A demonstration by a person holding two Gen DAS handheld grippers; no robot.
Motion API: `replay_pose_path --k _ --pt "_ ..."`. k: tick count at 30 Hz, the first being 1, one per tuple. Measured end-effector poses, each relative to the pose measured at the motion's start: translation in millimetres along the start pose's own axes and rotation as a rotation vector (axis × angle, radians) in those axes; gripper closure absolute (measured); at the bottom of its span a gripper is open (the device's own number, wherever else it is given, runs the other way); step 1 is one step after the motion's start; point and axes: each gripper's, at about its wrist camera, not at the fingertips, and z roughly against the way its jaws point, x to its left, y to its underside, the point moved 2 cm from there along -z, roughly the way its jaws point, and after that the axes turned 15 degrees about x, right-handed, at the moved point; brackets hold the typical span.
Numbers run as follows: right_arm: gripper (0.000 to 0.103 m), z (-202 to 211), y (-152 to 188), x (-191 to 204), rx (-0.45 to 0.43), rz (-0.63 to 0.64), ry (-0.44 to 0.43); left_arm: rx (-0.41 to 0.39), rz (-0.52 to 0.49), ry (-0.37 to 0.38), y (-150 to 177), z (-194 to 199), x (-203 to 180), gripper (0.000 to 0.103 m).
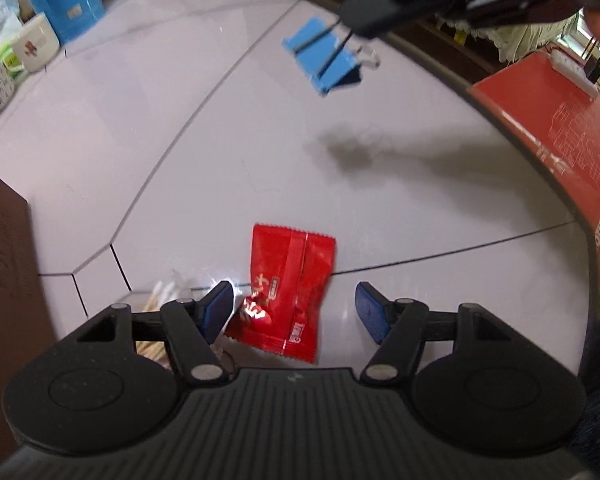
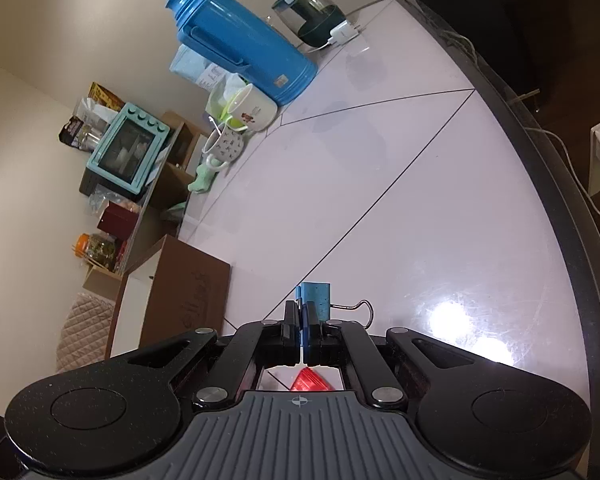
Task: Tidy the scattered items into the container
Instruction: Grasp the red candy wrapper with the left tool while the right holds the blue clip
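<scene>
A red snack packet (image 1: 290,292) lies on the white table between the open fingers of my left gripper (image 1: 294,308). A small clear pack of cotton swabs (image 1: 168,294) lies just left of the left finger. My right gripper (image 2: 303,322) is shut on a blue binder clip (image 2: 318,294) and holds it in the air above the table; in the left wrist view the clip (image 1: 322,56) hangs at the top centre with its shadow below. The brown cardboard box (image 2: 188,292) stands at the left; its side shows in the left wrist view (image 1: 4,280). The red packet also shows under the right gripper (image 2: 310,381).
A blue thermos jug (image 2: 240,46), mugs (image 2: 252,110) and a small appliance (image 2: 314,12) stand along the far table edge. A red box (image 1: 564,120) sits beyond the table's dark rim (image 2: 572,200) on the right.
</scene>
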Motion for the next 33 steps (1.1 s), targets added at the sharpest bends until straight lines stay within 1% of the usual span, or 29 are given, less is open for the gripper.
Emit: replay_pose_path --k 1,3,4,5,11,16,19,23,28,33 --pt "0.103 0 0 0 0.0 0.0 0.001 0.011 0.004 0.004 1 -3 1 0.045" --pt "0.103 -1 0 2 0.001 0.003 0.001 0.014 0.017 0.019 4 -5 5 0.048" --pt "0.103 -1 0 2 0.002 0.006 0.0 0.011 0.025 0.026 5 -5 7 0.053" --pt "0.103 -1 1 4 0.003 0.01 -0.001 0.009 0.03 0.025 6 -4 8 0.061" --pt "0.103 0 8 13 0.011 0.042 -0.001 -0.003 0.059 0.028 14 2 4 0.069" --pt "0.103 2 19 21 0.021 0.061 -0.003 -0.063 0.096 0.043 35 31 -5 0.07" --pt "0.103 2 26 28 0.029 0.078 -0.009 -0.093 0.123 0.028 51 52 -7 0.07" --pt "0.103 3 34 40 0.039 0.109 -0.014 -0.128 0.191 -0.025 67 80 -2 0.07" --pt "0.103 3 46 56 0.052 0.152 -0.015 -0.187 0.298 -0.088 82 116 13 0.07" --pt "0.103 3 58 71 0.055 0.187 -0.03 -0.231 0.366 -0.14 96 143 25 0.07"
